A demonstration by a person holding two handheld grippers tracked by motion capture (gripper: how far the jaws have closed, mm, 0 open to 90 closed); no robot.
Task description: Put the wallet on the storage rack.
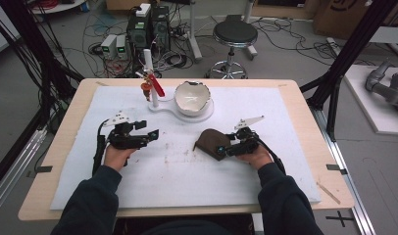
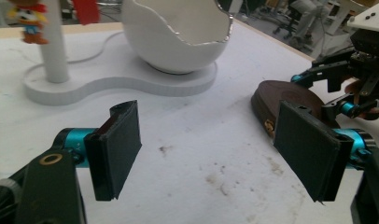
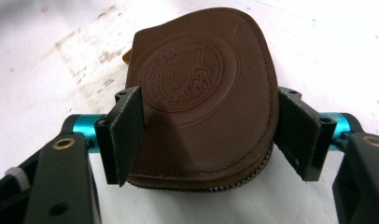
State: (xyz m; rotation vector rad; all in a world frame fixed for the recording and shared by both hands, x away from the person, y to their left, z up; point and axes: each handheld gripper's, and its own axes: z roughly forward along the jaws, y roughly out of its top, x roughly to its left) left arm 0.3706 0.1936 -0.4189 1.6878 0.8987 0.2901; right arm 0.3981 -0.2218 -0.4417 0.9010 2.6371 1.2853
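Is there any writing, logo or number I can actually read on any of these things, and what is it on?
Nothing here reads cleanly.
Brown leather pouch: a round embossed stamp with a cartoon cat face and a ring of small letters, too faint to read.
Cardboard box on the floor at the back: a dark printed mark, cut off and blurred.
Small figurine on the white stand: no text that I can make out.

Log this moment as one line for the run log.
left gripper: open, empty, above mat | right gripper: jaws astride brown pouch | pouch: on mat
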